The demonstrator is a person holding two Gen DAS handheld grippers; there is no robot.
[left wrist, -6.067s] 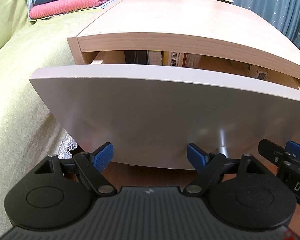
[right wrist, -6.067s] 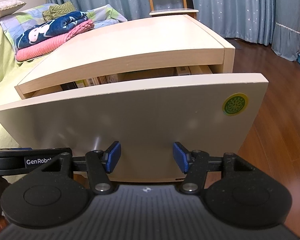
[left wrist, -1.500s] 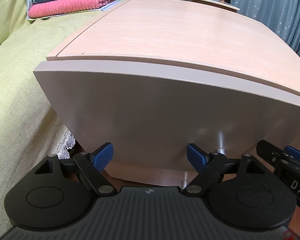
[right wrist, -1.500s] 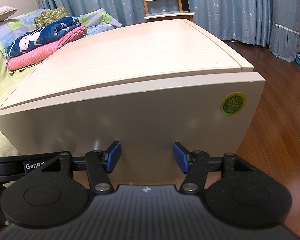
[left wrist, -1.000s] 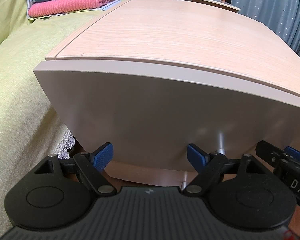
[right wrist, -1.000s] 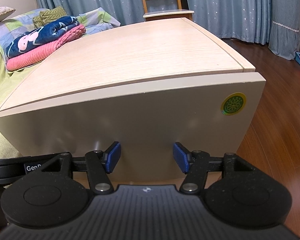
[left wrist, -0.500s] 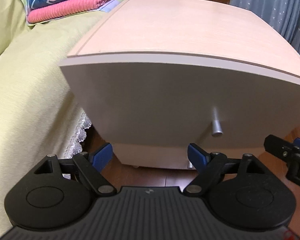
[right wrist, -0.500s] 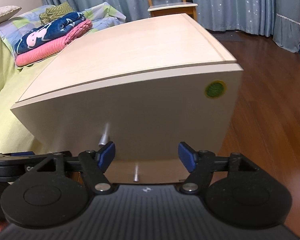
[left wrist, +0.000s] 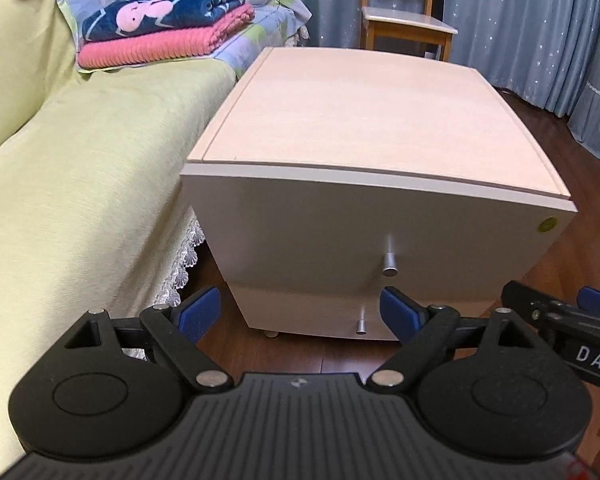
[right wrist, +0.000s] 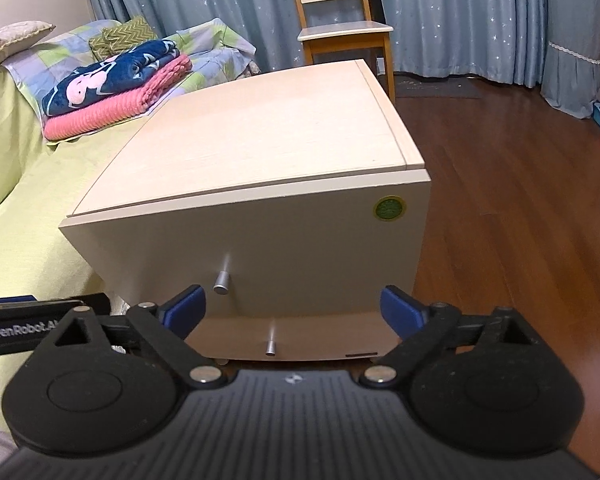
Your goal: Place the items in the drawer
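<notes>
The drawer (left wrist: 340, 220) sits shut, its front flush under the cabinet (left wrist: 364, 112) top in the middle of both frames, so whatever went in is hidden and the placing looks finished; that is a judgement, since no items show anywhere. Its knob (left wrist: 390, 266) pokes out low on the front, right of centre in the left wrist view and left of centre (right wrist: 221, 283) in the right wrist view, which fits two cameras looking at the same face from either side.

The left gripper (left wrist: 300, 310) hangs at the bottom of its frame with jaws spread wide and nothing between them. The right gripper (right wrist: 294, 306) does the same, jaws apart and empty. Both stand clear of the drawer front, touching nothing, a sensible stance if the work is over: open jaws cannot snag the knob. A second knob (left wrist: 361, 322) on the lower panel shows between the left gripper's fingers (left wrist: 400, 312), farther off.

The bed (left wrist: 80, 160) lies along the left, just beside the cabinet, with folded blankets (left wrist: 164, 28) in the upper left. A chair (right wrist: 344, 28) stands behind, top centre.
</notes>
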